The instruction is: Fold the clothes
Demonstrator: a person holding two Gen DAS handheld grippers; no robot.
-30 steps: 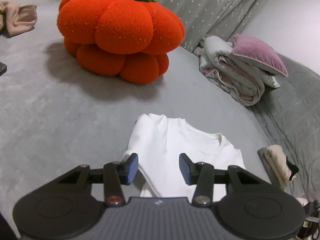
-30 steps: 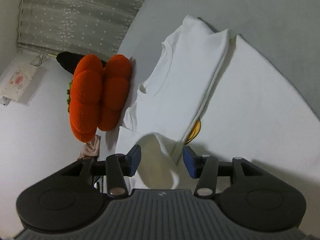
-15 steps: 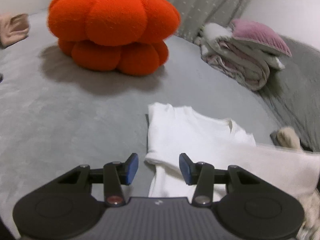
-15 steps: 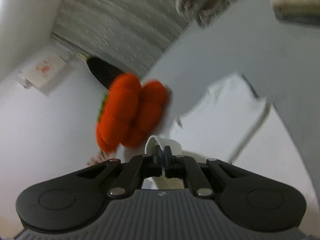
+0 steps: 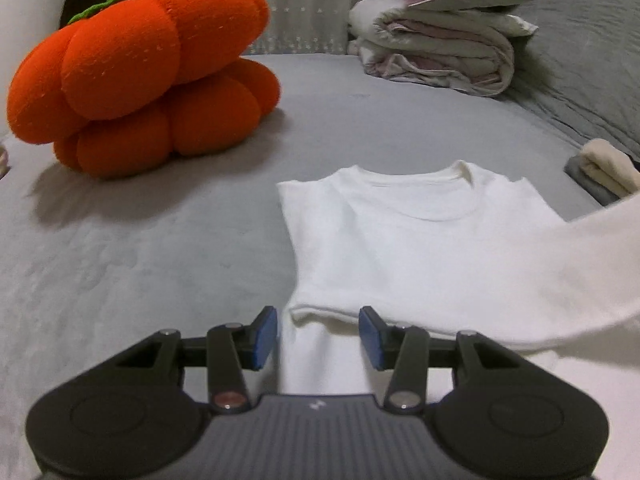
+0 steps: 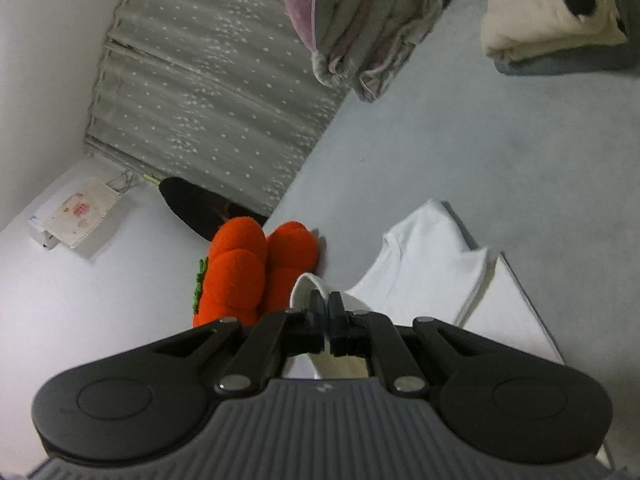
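Observation:
A white long-sleeved top (image 5: 412, 236) lies on the grey bed, collar toward the far side. Its left edge is folded over, and a sleeve (image 5: 580, 272) stretches up off the bed to the right. My left gripper (image 5: 318, 334) hovers open just above the folded edge near the hem, nothing between its blue pads. In the right wrist view my right gripper (image 6: 326, 308) is shut on the white sleeve cuff (image 6: 304, 286), lifted above the top (image 6: 432, 272).
A big orange pumpkin cushion (image 5: 140, 80) sits at the far left of the bed. Folded quilts with a pink pillow (image 5: 440, 40) are stacked at the back. A small pile of folded cream and grey clothes (image 5: 604, 172) lies at the right edge. Bare grey bedding (image 5: 120, 260) spreads left of the top.
My right gripper closed on the sleeve cuff and lifted it away from the bed. My left gripper rolled level and dropped closer to the top's folded left edge.

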